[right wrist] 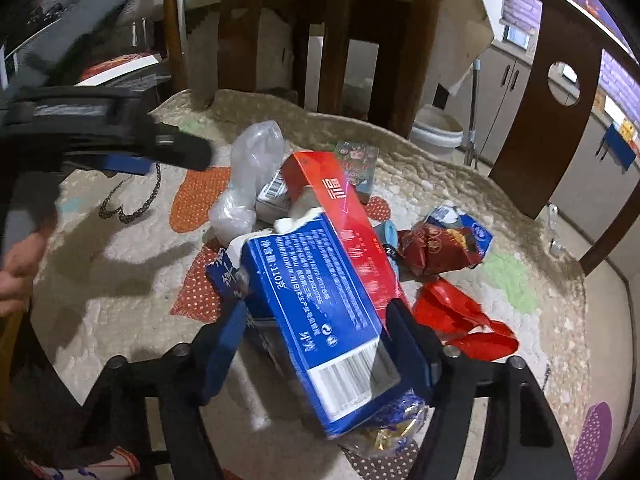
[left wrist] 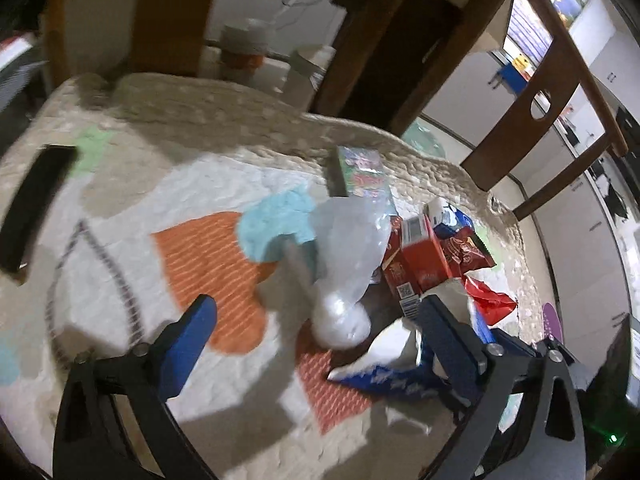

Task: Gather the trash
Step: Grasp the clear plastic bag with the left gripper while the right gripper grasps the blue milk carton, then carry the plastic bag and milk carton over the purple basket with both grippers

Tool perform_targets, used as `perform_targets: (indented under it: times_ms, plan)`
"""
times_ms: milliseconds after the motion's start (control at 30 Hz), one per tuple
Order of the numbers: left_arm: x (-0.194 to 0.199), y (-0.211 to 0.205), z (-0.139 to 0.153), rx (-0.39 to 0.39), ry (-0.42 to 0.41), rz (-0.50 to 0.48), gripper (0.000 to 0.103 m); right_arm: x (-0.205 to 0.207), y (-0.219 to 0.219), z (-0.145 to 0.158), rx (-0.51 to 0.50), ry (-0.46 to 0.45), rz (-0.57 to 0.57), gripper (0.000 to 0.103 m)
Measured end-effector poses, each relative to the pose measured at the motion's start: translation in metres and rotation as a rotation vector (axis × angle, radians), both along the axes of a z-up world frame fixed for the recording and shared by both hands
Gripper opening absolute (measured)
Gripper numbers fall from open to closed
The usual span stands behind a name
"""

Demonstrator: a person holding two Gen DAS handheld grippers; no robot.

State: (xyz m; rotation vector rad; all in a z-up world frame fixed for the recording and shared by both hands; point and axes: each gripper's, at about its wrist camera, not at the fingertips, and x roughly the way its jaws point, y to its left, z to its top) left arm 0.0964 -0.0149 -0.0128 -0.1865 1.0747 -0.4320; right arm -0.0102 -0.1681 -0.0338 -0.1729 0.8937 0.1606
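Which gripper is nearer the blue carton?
Right. The right gripper straddles the blue carton; the left gripper stands open off to its side, over a clear plastic bottle.

One blue carton (right wrist: 316, 312), one red carton (right wrist: 340, 208), one clear plastic bottle (right wrist: 248, 168), two red wrappers (right wrist: 464, 320), two grippers (right wrist: 320, 332).

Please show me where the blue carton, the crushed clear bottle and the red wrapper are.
blue carton (right wrist: 316, 300), right wrist view, on its printed blue face.
crushed clear bottle (left wrist: 348, 248), left wrist view, on its body.
red wrapper (right wrist: 460, 320), right wrist view, on its crumpled middle.
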Motion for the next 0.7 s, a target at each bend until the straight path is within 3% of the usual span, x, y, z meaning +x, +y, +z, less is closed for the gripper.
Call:
perform_targets:
  times_ms: [67, 100, 167, 200, 267, 500, 700]
  plan:
    - [0.011, -0.007, -0.014, -0.004, 0.038, -0.019, 0.088, 0.001, -0.001, -0.001, 0.007, 0.004, -0.004, 0.074]
    - [0.015, -0.009, -0.02, -0.005, 0.056, -0.024, 0.076, 0.002, -0.002, -0.001, 0.015, 0.008, -0.006, 0.074]
    - [0.019, -0.01, -0.033, -0.003, 0.102, -0.027, 0.047, 0.004, -0.003, -0.001, 0.031, 0.016, -0.008, 0.065]
    - [0.02, -0.01, -0.036, -0.008, 0.119, -0.028, 0.023, 0.005, -0.005, 0.0, 0.049, 0.025, -0.011, 0.062]
    - [0.014, -0.009, -0.033, -0.031, 0.116, -0.022, 0.02, 0.005, -0.009, 0.002, 0.094, 0.038, -0.018, 0.057]
    - [-0.02, -0.002, 0.009, 0.019, -0.012, -0.02, 0.018, -0.005, -0.027, 0.011, 0.295, 0.064, -0.066, 0.055]
    - [-0.045, 0.006, 0.053, 0.007, -0.094, -0.023, 0.018, -0.024, -0.042, 0.03, 0.402, 0.026, -0.102, 0.055]
